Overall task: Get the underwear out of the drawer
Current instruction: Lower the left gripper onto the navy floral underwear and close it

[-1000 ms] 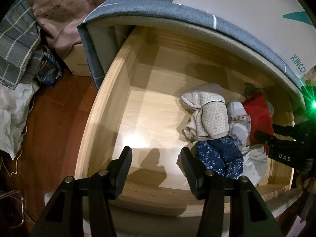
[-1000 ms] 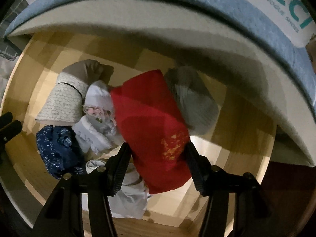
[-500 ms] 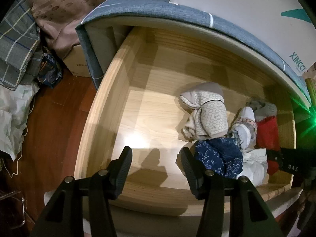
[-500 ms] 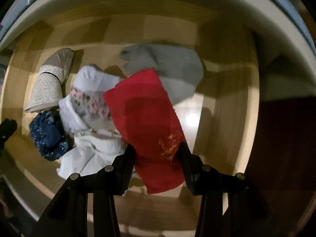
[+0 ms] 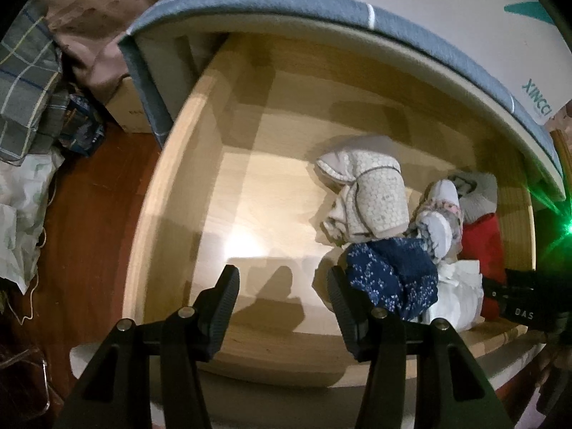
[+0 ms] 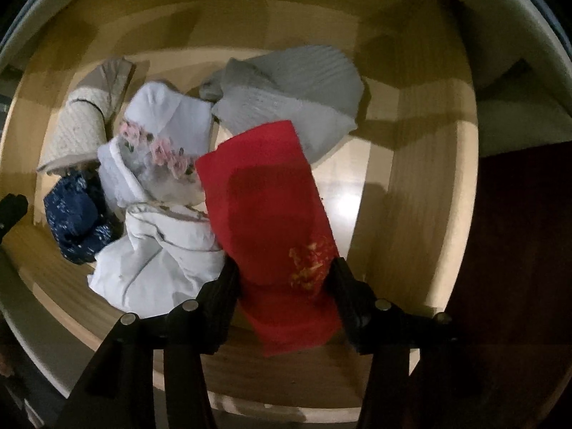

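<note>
Now the right gripper [image 6: 284, 271] sits lower in the pale wooden drawer [image 6: 422, 193] than a second ago, its jaws having just been opening a little, straddling the folded red underwear with gold print [image 6: 271, 214] without clearly pinching it. At ten o'clock of the red piece lies the white floral garment [image 6: 168, 136], at twelve the grey ribbed one [image 6: 296, 93]. Meanwhile the left gripper [image 5: 282, 293] stays spread and empty over bare drawer floor.
</note>
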The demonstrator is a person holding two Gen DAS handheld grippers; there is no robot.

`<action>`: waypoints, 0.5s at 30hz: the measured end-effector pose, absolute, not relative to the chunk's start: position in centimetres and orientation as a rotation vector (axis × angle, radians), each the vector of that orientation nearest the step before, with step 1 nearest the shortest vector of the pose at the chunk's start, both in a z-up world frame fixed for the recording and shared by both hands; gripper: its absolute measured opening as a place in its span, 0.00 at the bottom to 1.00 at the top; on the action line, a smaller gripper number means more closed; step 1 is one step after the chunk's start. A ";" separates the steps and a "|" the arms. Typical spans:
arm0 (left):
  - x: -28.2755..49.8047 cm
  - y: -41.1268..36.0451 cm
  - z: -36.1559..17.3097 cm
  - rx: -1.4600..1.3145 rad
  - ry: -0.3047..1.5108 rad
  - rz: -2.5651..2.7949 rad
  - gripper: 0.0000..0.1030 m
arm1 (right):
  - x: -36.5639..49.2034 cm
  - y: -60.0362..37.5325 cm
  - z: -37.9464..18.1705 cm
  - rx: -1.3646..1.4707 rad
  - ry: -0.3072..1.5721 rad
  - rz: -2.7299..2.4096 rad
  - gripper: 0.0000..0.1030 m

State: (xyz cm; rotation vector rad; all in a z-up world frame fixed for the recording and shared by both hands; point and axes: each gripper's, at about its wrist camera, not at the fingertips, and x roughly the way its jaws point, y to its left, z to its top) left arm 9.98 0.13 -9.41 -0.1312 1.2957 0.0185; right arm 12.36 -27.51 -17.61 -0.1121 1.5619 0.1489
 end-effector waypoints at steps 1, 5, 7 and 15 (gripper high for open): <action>10.0 0.1 -9.4 -0.131 1.298 0.010 0.51 | 12.2 -27.3 -17.7 -0.121 1.571 0.143 0.45; 9.9 -0.4 -9.6 -0.114 1.306 -0.010 0.51 | 10.9 -26.7 -18.4 -0.157 1.610 0.120 0.42; 10.0 -0.6 -9.9 -0.108 1.322 -0.028 0.51 | 11.2 -27.1 -18.2 -0.152 1.611 0.122 0.41; 10.9 -2.7 -9.8 -0.133 1.411 -0.152 0.51 | 10.2 -27.1 -18.8 -0.137 1.588 0.107 0.42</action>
